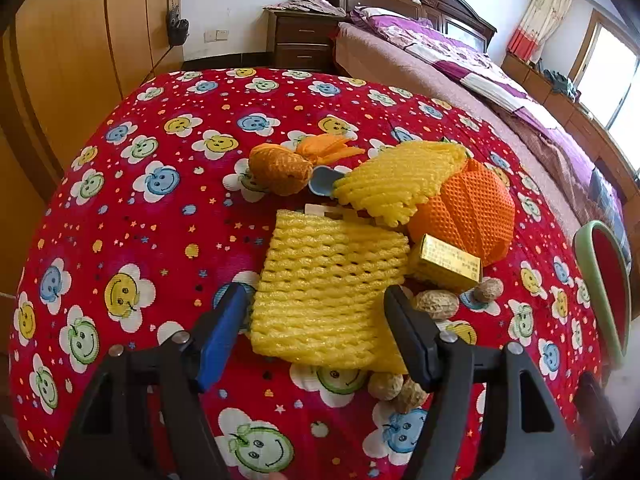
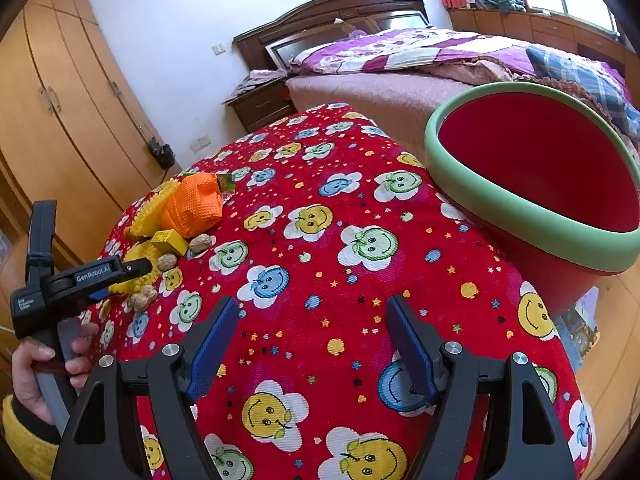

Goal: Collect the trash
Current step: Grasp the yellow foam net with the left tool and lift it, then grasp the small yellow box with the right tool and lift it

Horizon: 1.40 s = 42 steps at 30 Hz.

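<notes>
The left gripper is spread wide, its fingers on either side of a yellow foam net lying on the red tablecloth, not clamped. The right gripper is also wide apart, holding nothing, near the red bin. Two yellow nets, two orange ones, one small yellow box, four nuts.

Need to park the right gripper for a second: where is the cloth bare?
Free: the stretch of tablecloth between the trash pile and the red bin, under the right gripper. Crowded: around the yellow foam net, peanuts and gold box, where the left gripper is.
</notes>
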Each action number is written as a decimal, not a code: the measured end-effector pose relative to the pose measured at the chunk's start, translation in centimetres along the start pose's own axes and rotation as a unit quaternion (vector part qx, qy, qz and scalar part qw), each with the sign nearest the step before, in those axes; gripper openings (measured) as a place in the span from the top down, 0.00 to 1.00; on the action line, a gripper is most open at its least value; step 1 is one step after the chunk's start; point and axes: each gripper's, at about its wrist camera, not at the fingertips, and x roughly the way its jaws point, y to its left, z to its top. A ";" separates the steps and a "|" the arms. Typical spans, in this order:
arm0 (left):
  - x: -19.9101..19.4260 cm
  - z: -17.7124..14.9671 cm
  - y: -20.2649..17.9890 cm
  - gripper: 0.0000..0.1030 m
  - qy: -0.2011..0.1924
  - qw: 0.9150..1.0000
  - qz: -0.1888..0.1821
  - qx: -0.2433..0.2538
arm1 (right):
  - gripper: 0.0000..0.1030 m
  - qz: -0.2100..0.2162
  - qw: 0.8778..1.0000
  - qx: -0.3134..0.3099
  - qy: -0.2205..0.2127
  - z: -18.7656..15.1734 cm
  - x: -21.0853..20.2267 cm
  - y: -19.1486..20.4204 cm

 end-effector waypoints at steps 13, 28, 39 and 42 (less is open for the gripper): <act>-1.0 -0.3 0.0 0.74 0.001 0.999 -0.053 0.003 | 0.25 0.008 1.000 0.019 0.001 0.1 0.0 -0.5; -8.0 0.2 3.5 0.81 -0.078 0.993 -0.084 0.003 | 0.25 -0.004 0.999 0.029 0.024 1.1 0.5 0.0; -7.6 0.6 7.4 0.81 -0.088 0.994 -0.056 -0.036 | 0.25 0.028 0.999 -0.005 0.029 3.1 1.5 4.7; -6.7 0.7 8.1 0.81 -0.087 0.994 -0.048 -0.045 | 0.25 0.036 0.999 -0.027 0.029 3.5 2.0 6.9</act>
